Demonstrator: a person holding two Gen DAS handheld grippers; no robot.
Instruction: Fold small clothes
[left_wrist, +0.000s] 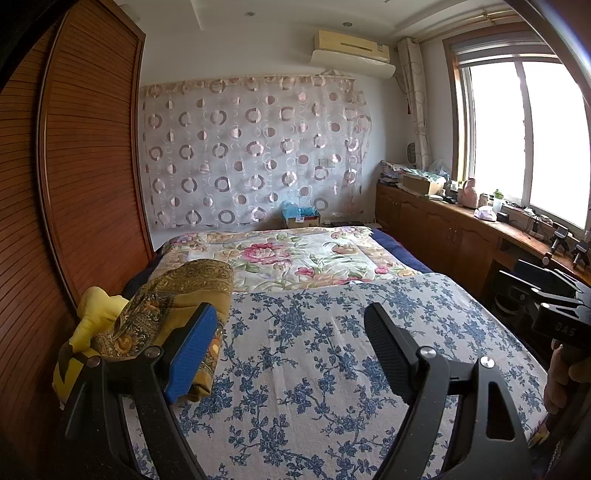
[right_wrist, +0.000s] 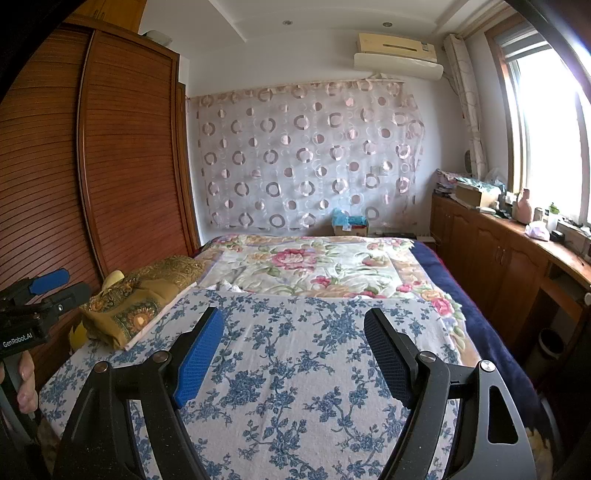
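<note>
A folded golden-brown patterned cloth (left_wrist: 177, 295) (right_wrist: 140, 295) lies at the left edge of the bed, on the blue-flowered sheet (left_wrist: 314, 350) (right_wrist: 295, 369). A yellow cloth (left_wrist: 96, 314) (right_wrist: 112, 278) is bunched just behind and left of it. My left gripper (left_wrist: 290, 308) hangs open over the sheet with nothing between its fingers; its left blue pad (left_wrist: 192, 350) stands in front of the golden cloth. My right gripper (right_wrist: 293, 314) is open too, over bare sheet, to the right of the cloth. Each gripper also shows at the edge of the other's view, held by a hand.
A pink-flowered quilt (right_wrist: 314, 266) covers the far half of the bed. Brown louvred wardrobe doors (left_wrist: 85, 166) run close along the left. A wooden cabinet (right_wrist: 498, 258) with clutter stands on the right under the window, and a bin (right_wrist: 550, 343) sits beside the bed.
</note>
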